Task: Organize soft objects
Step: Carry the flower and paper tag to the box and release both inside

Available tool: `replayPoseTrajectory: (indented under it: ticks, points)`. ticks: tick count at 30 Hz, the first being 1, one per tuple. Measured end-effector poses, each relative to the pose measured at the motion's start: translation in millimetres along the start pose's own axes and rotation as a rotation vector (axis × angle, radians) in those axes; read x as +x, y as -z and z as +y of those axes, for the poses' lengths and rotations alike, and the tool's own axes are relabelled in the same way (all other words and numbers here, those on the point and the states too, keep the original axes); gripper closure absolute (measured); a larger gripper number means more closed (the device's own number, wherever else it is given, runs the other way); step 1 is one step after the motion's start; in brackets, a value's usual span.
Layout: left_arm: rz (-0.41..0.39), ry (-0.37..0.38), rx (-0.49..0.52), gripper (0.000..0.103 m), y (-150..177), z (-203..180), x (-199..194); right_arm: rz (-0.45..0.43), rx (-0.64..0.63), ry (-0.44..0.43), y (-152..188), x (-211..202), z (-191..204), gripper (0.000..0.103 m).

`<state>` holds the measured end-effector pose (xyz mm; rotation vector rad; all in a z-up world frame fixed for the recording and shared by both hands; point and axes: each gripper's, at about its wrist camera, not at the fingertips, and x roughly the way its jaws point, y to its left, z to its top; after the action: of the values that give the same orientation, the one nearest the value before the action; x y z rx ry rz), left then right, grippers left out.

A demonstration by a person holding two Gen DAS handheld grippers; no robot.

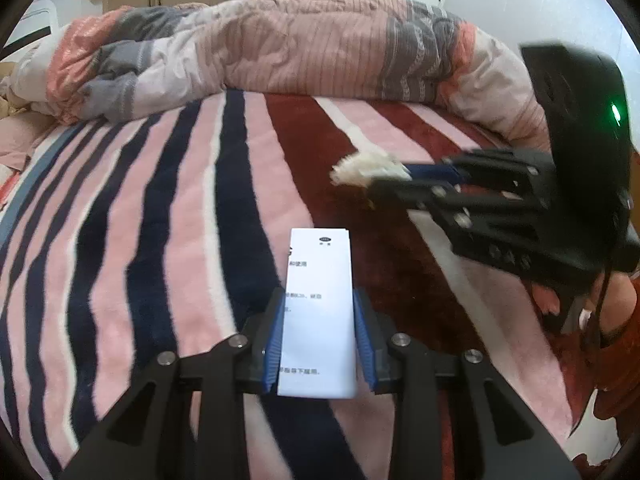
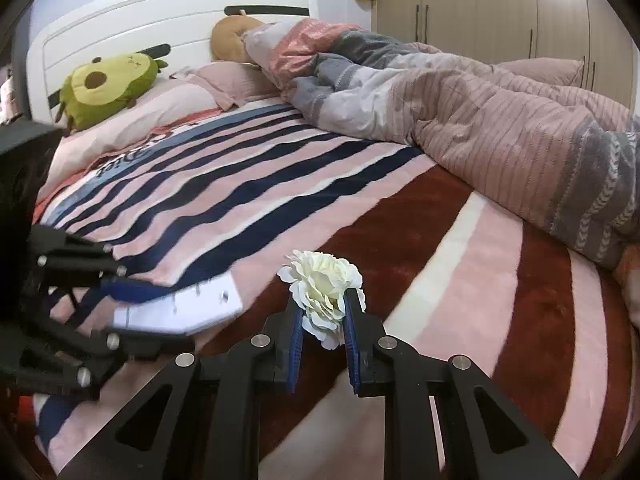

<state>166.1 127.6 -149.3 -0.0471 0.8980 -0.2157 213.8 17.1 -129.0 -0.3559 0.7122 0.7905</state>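
My left gripper (image 1: 319, 312) is shut on a folded white printed paper (image 1: 318, 280), held above the striped bed blanket (image 1: 160, 220). The paper also shows in the right wrist view (image 2: 180, 308), with the left gripper (image 2: 120, 292) at the left edge. My right gripper (image 2: 321, 312) is shut on a cream fabric flower (image 2: 322, 284), held above the blanket (image 2: 460, 260). In the left wrist view the right gripper (image 1: 400, 178) comes in from the right with the flower (image 1: 366, 168) at its tips.
A crumpled pink and grey quilt (image 2: 480, 120) lies along the far side of the bed. An avocado plush (image 2: 106, 88) and a tan plush (image 2: 230, 38) rest at the white headboard (image 2: 160, 12). Wardrobe doors (image 2: 500, 8) stand behind.
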Motion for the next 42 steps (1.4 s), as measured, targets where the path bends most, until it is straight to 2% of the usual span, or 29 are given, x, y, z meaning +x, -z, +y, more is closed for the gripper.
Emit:
replayPoseTrajectory:
  ticks: [6, 12, 20, 25, 28, 33, 42]
  points:
    - [-0.032, -0.027, 0.003, 0.073, 2, -7, -37, -0.054, 0.012, -0.002, 7, -48, 21, 0.089]
    - [-0.079, -0.039, 0.024, 0.073, 8, -31, -85, -0.108, 0.033, 0.018, 15, -108, 40, 0.089]
    - [-0.145, -0.041, 0.074, 0.073, 12, -83, -146, -0.192, 0.014, 0.045, 25, -206, 57, 0.089]
    - [-0.194, -0.017, 0.129, 0.073, 9, -132, -182, -0.246, -0.009, 0.073, 34, -271, 59, 0.089]
    - [-0.214, 0.004, 0.163, 0.073, 4, -164, -198, -0.271, 0.005, 0.084, 43, -308, 50, 0.089]
    - [-0.231, 0.042, 0.228, 0.073, -12, -217, -208, -0.298, 0.031, 0.156, 63, -355, 25, 0.089]
    - [-0.229, 0.153, 0.324, 0.073, -52, -315, -186, -0.286, 0.133, 0.269, 110, -406, -54, 0.089]
